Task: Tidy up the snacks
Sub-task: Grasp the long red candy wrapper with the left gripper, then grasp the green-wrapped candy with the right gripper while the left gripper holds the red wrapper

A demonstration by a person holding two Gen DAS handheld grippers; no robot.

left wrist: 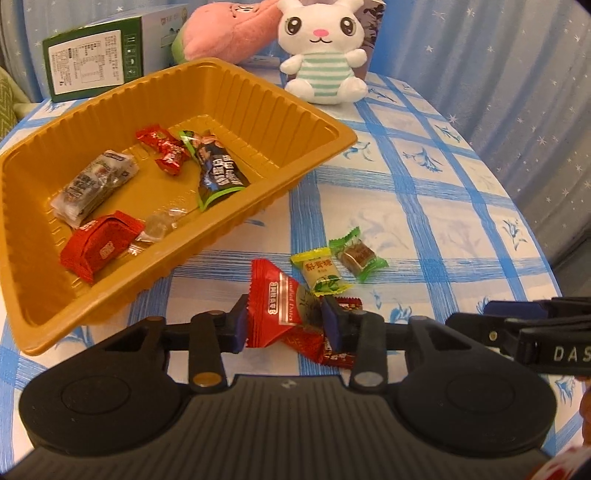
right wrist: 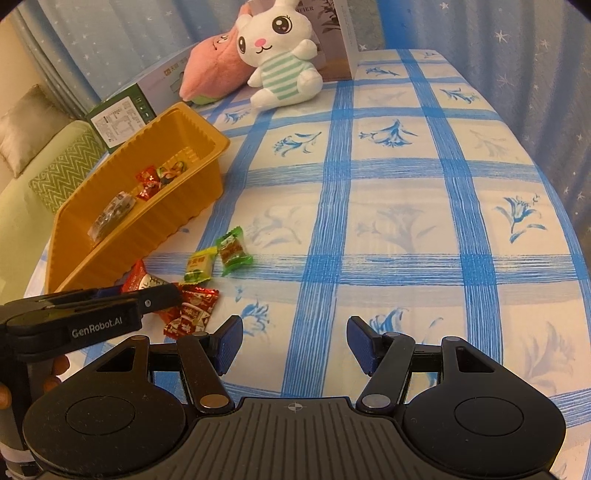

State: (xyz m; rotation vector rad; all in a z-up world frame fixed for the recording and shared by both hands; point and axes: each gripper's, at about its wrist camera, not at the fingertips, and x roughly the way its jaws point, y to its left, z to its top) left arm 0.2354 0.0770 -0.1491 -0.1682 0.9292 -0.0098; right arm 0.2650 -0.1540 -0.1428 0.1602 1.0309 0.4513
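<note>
My left gripper is shut on a red date snack packet, low over the tablecloth just in front of the orange tray. The tray holds several wrapped snacks, among them a dark bar and a red pouch. On the cloth lie a yellow candy, a green candy and a small red packet under the held one. My right gripper is open and empty over bare cloth, right of the left gripper. The red packet, yellow candy, green candy and tray show there too.
A white plush rabbit, a pink plush and a green-and-white box stand at the table's back behind the tray. The round table's edge curves along the right, with blue curtain beyond. A sofa is at left.
</note>
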